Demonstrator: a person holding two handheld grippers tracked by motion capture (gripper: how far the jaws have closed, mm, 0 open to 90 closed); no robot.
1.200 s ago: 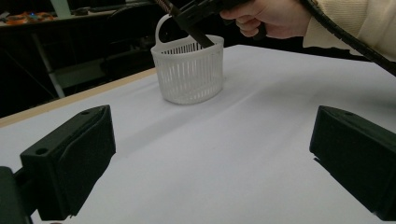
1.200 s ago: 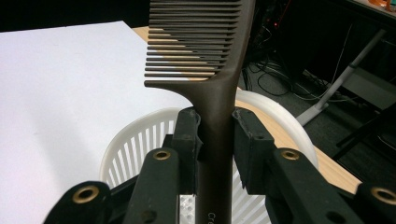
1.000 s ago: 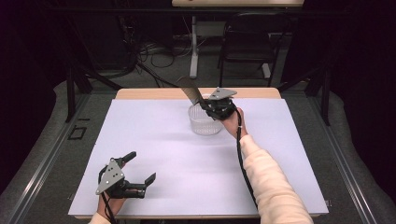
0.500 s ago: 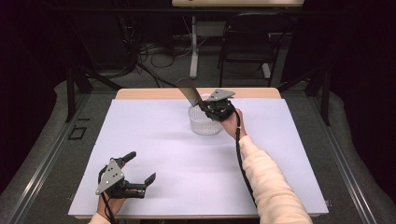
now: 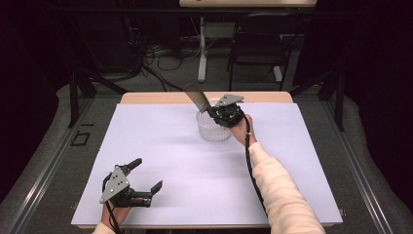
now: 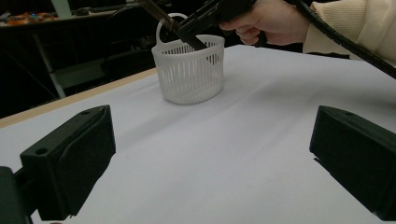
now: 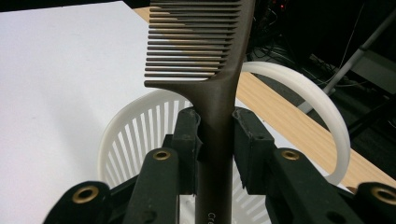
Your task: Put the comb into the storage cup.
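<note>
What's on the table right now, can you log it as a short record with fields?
surface: white sheet over a wooden table
held item: brown comb, handle clamped in the right gripper, teeth end up
container: white slotted basket, upright, under the comb
left gripper: fingers wide open, nothing between them, near the front edge

A brown comb point(image 7: 205, 56) is clamped by its handle between the two black jaws of the right gripper point(image 7: 217, 140), teeth pointed left. A white slatted basket point(image 7: 126, 135) is seen just beneath, its curved handle point(image 7: 322, 107) raised over the wooden table edge point(image 7: 280, 107).
</note>
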